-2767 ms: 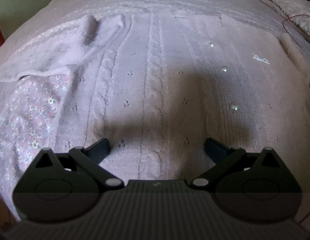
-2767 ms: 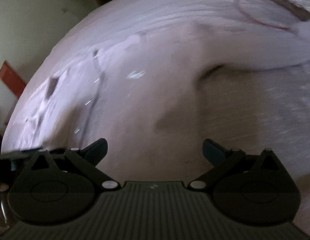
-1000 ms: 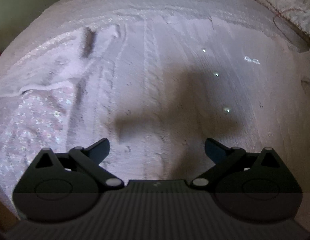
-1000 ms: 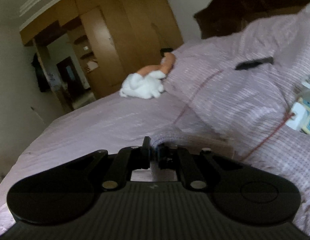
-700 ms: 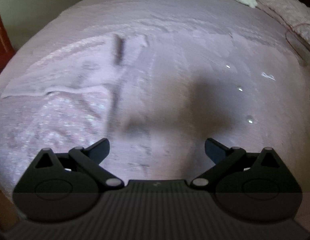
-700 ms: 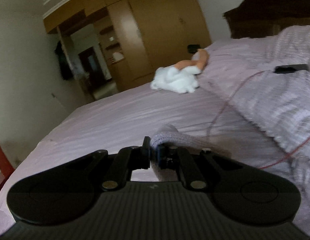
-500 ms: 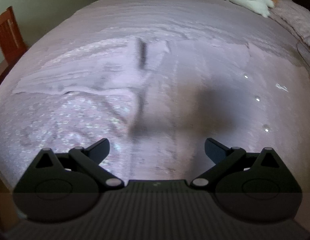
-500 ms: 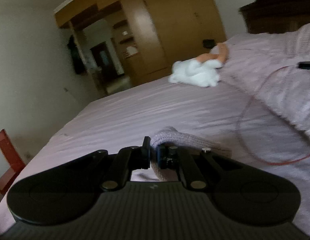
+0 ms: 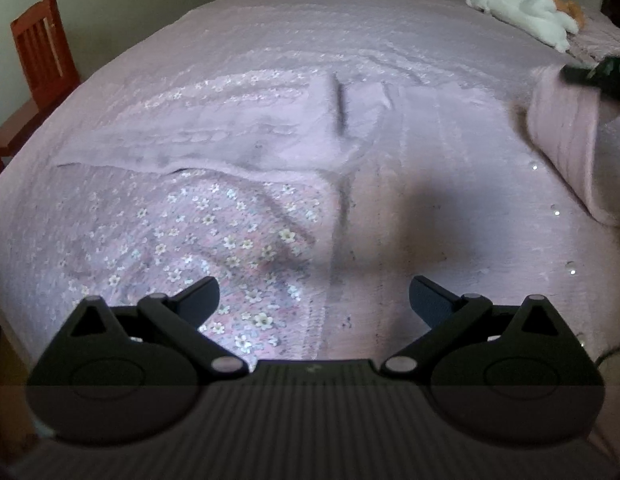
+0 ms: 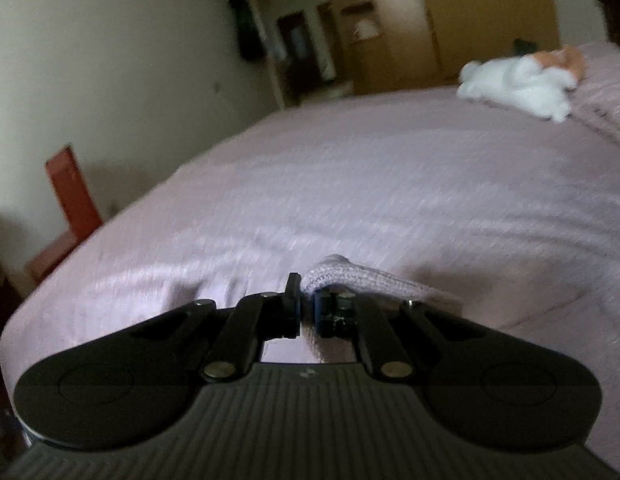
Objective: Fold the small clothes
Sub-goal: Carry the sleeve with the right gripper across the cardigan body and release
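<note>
Left gripper (image 9: 312,300): fingers spread wide, nothing between them, poised over the near part of the bed (image 9: 350,24). Below it, a pale lilac knitted cardigan (image 9: 430,184) spread flat on the bedspread, cable ribs running from near to far, small pearly buttons (image 9: 556,212) in a line toward the right side. Left sleeve (image 9: 214,140) stretched out to the left, lying across a pink floral garment (image 9: 214,240) that sits just beside the cardigan's left edge and partly under the sleeve. Dark crease (image 9: 341,108) at the far shoulder where sleeve meets body. A grey shadow across the middle of the knit.

At the right edge of the left wrist view, the cardigan's right sleeve (image 9: 566,140) lifted off the bed and curled over above the button line, its far end gripped by a dark tool only partly in frame.

Right gripper (image 10: 308,312): fingers pressed nearly together, pinching the ribbed lilac cuff of that sleeve (image 10: 350,276), knit bulging out just past the fingertips and trailing away to the right. Beyond it, open pink bedspread, blurred.

Far right on the bed, a white soft toy (image 9: 522,12) with an orange patch, well apart from the clothes. To the left of the bed, a red wooden chair (image 9: 38,60) against a pale wall. Farther off in the right wrist view, a wooden wardrobe (image 10: 470,20) and a dim doorway, too blurred for detail.
</note>
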The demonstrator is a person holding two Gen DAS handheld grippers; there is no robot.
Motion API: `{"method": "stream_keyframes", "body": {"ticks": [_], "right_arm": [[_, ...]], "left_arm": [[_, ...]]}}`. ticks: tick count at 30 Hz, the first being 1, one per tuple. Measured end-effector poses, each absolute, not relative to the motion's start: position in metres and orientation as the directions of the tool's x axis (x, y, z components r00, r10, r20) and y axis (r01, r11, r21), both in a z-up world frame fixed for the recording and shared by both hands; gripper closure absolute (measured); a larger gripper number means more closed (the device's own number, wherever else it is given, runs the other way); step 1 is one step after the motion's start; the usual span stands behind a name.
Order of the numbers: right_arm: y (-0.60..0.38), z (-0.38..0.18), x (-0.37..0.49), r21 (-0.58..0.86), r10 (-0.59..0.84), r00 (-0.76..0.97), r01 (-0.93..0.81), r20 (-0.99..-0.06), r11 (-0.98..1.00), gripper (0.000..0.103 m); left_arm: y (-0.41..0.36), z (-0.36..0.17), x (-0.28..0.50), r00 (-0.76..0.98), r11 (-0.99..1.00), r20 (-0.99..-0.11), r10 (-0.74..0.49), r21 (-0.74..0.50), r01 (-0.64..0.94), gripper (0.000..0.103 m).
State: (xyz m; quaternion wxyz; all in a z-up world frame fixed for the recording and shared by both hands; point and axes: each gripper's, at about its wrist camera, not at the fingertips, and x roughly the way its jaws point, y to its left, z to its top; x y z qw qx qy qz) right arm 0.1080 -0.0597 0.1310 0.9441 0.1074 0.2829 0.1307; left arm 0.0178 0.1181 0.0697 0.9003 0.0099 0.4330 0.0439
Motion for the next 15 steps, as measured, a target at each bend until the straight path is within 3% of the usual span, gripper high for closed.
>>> {"method": "stream_keyframes", "body": {"ticks": [7, 8, 11, 15], "right_arm": [[-0.03, 0.073, 0.128, 0.324, 0.421, 0.674, -0.273, -0.607, 0.906, 0.096], [-0.028, 0.068, 0.128, 0.344, 0.437, 0.649, -0.275, -0.622, 0.898, 0.089], [-0.034, 0.056, 0.132, 0.361, 0.447, 0.602, -0.266, -0.661, 0.894, 0.056], [-0.054, 0.066, 0.112, 0.395, 0.49, 0.612, -0.296, -0.62, 0.87, 0.032]], "left_arm": [[0.116, 0.061, 0.023, 0.608, 0.995, -0.788, 0.096, 0.064, -0.074, 0.0], [0.114, 0.061, 0.024, 0.607, 0.995, -0.789, 0.095, 0.066, -0.07, 0.0], [0.107, 0.061, 0.028, 0.609, 0.996, -0.788, 0.09, 0.074, -0.051, 0.0], [0.091, 0.065, 0.032, 0.62, 0.998, -0.783, 0.057, 0.068, -0.006, 0.0]]}}
